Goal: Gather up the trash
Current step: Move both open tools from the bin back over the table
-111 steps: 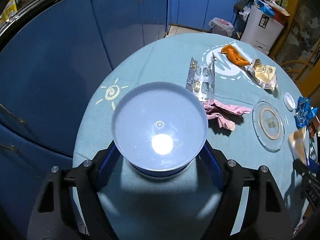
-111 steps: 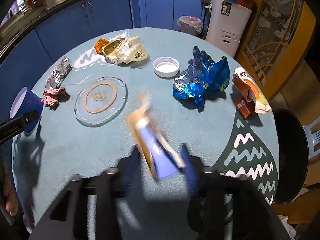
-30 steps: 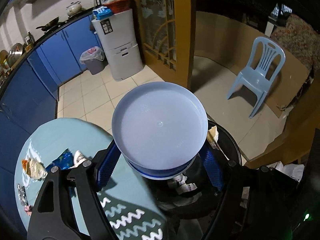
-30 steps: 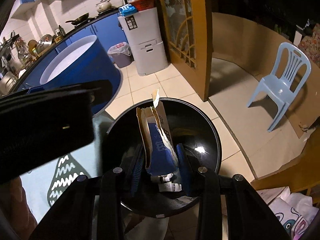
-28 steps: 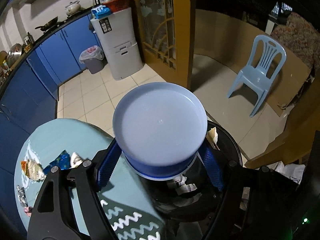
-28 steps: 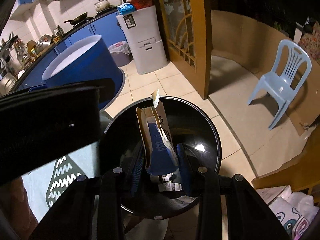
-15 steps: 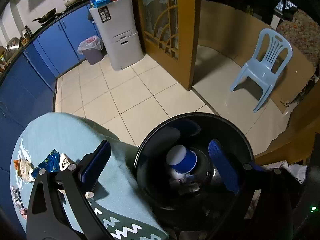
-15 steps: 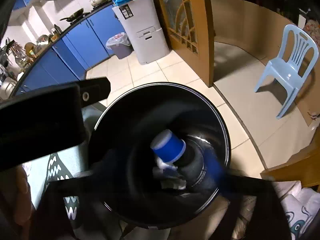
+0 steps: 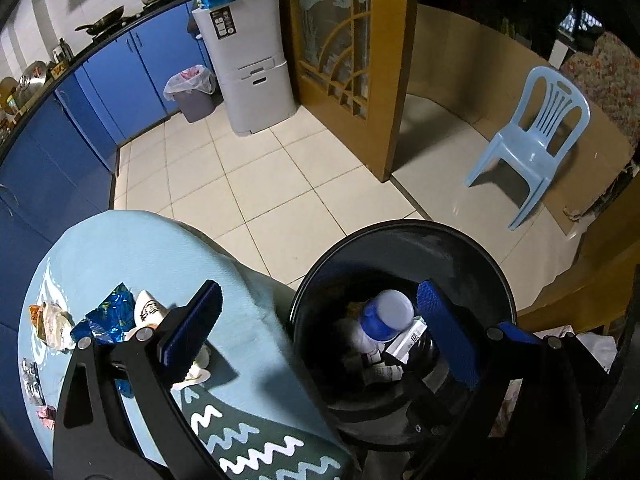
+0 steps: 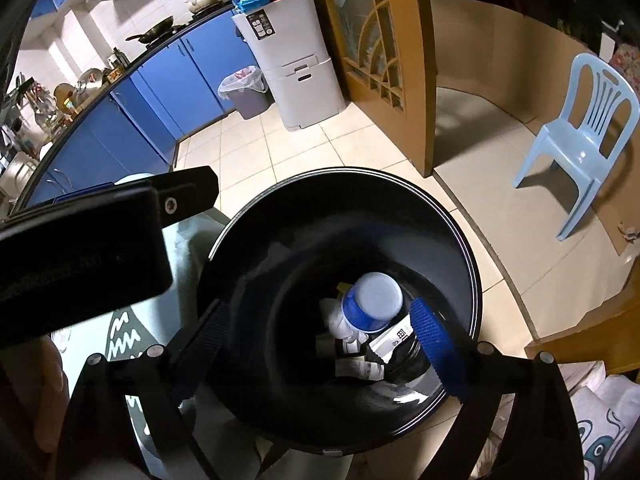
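Note:
My left gripper (image 9: 318, 292) stands open over the black bin (image 9: 400, 228), with nothing between its blue pads. The blue paper cup (image 9: 386, 316) lies in the bin, white bottom up, on a white-labelled packet (image 9: 408, 336) and other scraps. In the right wrist view my right gripper (image 10: 318, 306) is also open above the bin's rim (image 10: 340, 172), with the cup (image 10: 374, 300) and the packet (image 10: 394, 336) below it. The left gripper's black body (image 10: 80, 232) crosses that view at the left.
The round table with its teal cloth (image 9: 140, 248) sits left of the bin and bears a blue foil wrapper (image 9: 106, 314), a cream wrapper (image 9: 48, 320) and a blister pack (image 9: 32, 376). A light blue chair (image 9: 536, 136) stands on the tiled floor. A hand (image 10: 40, 400) shows at lower left.
Both grippers carried their loads from the table to the bin and opened. The blue cup dropped from the left one into the bin, and the brown and blue packet from the right one.

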A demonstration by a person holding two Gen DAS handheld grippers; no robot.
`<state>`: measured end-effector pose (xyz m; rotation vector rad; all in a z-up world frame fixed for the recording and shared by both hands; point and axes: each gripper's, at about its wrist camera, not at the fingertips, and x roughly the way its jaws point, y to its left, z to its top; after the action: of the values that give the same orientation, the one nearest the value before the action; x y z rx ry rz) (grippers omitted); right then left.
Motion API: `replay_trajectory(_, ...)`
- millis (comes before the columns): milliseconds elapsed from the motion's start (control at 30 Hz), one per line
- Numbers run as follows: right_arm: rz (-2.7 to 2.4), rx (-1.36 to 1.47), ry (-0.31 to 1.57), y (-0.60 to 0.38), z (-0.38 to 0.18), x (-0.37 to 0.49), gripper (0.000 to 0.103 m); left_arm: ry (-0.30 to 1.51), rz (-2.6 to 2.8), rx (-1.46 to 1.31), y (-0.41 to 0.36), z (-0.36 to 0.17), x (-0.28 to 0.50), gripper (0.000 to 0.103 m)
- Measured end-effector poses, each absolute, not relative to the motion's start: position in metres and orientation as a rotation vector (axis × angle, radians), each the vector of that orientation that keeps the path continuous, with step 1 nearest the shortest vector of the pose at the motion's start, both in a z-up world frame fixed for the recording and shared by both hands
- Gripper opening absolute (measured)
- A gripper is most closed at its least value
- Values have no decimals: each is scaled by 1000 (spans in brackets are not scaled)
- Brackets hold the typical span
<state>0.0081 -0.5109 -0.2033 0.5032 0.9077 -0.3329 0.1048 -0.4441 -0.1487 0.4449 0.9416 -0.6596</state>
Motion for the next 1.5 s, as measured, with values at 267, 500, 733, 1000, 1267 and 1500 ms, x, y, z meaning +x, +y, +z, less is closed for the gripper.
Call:
replay_trajectory(267, -341, 484, 885, -502, -189, 8, 89, 920, -642, 412, -425, -133, 107, 97)
replay_trajectory(500, -340, 459, 867, -485, -173, 12, 89, 905, -604, 372, -395, -120, 111, 97)
replay_trajectory(733, -311, 428, 855, -457, -158, 21, 89, 898, -558, 332, -353, -110, 115, 97)
replay_trajectory(1000, -257, 359, 845, -412, -140, 35, 89, 870, -497, 270, -292, -94, 118, 97)
replay_trajectory(1267, -194, 283, 854, -357, -131, 55, 89, 856, -412, 202, -220, -86, 127, 97)
replay_trajectory(1500, -136, 211, 870, -306, -129, 71, 89, 864, -317, 135, -152, -89, 137, 97)
